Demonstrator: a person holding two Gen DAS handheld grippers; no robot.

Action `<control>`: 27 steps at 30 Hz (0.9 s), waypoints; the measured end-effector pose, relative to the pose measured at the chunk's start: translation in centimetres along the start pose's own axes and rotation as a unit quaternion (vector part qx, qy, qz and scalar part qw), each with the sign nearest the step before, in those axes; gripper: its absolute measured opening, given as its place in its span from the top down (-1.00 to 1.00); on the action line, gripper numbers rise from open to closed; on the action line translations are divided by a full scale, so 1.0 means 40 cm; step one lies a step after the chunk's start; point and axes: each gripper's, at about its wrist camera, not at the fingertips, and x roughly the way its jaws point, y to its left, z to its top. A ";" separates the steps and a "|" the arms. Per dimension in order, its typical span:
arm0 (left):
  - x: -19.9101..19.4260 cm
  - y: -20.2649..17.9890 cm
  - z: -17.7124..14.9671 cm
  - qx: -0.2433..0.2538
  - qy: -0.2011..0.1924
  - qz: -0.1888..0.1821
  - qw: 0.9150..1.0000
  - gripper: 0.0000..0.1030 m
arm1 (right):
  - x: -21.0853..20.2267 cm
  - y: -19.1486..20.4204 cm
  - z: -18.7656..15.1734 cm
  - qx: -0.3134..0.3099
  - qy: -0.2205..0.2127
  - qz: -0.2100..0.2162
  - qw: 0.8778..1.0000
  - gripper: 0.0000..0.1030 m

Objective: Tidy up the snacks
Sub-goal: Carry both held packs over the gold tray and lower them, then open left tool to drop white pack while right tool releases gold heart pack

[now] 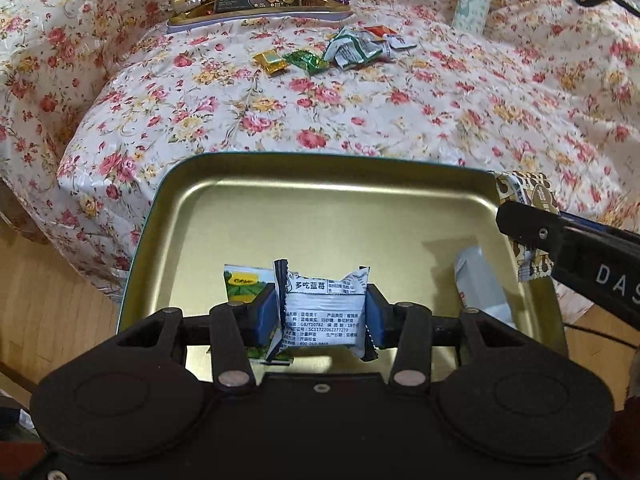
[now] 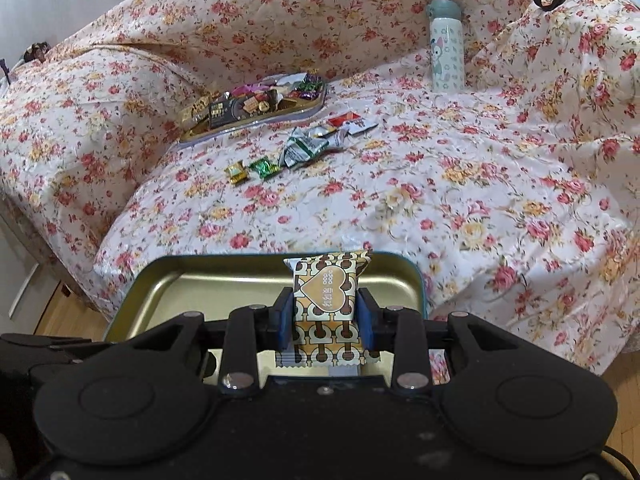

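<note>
Here, "多吃蓝莓" on left tongs' [image 1: 326, 312] packet [image 1: 325, 312]

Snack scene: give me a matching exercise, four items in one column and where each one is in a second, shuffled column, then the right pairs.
Items
1. white blueberry packet
2. brown heart-print packet
3. green wrapped candy
4. cartoon bottle

Places
A. upright at the back of the floral cloth
B. clamped in the right gripper above the near gold tin tray
C. loose on the cloth beside a gold wrapped candy
D. clamped in the left gripper over the tray

Pairs: 1-D, 2-B, 3-C, 4-A
</note>
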 end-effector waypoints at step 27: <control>0.036 0.017 -0.027 -0.013 0.042 -0.004 0.999 -0.06 | 0.047 0.001 -0.030 -0.012 0.049 -0.010 0.999 0.33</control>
